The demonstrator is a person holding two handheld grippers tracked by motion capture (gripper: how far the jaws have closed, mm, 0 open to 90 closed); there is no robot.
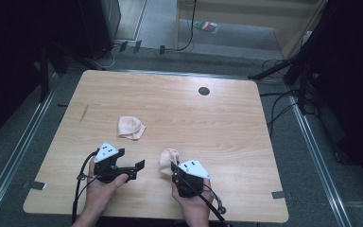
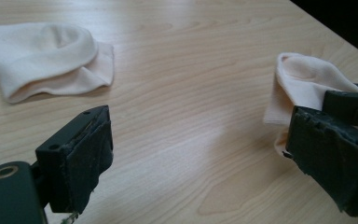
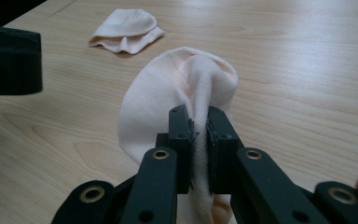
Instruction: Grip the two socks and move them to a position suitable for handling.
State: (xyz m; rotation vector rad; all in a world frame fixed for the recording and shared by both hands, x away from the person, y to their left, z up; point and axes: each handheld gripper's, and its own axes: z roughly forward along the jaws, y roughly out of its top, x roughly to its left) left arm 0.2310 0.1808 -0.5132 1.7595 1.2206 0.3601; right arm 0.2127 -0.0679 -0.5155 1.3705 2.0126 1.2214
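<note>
Pinching pale pink sock (image 3: 168, 98) in right gripper (image 3: 198, 140) jaws, fabric bunched, soft

Both grippers: black bodies, each topped by a grey three-cornered plate with small dark holes. Left gripper (image 1: 133, 170) has its plate at the 10 o'clock end of the body; right gripper (image 1: 172, 165) has its plate at 3 o'clock of the jaws. Black cable trails from each toward 6 o'clock, looped on the left, ending in a small round plug on the right. Jaws are chunky black blocks faced with rough, frayed dark padding. Linkage arms (image 3: 161, 184) are black with brass-ringed pivot holes. Forearms bare, no sleeves in frame.
</note>
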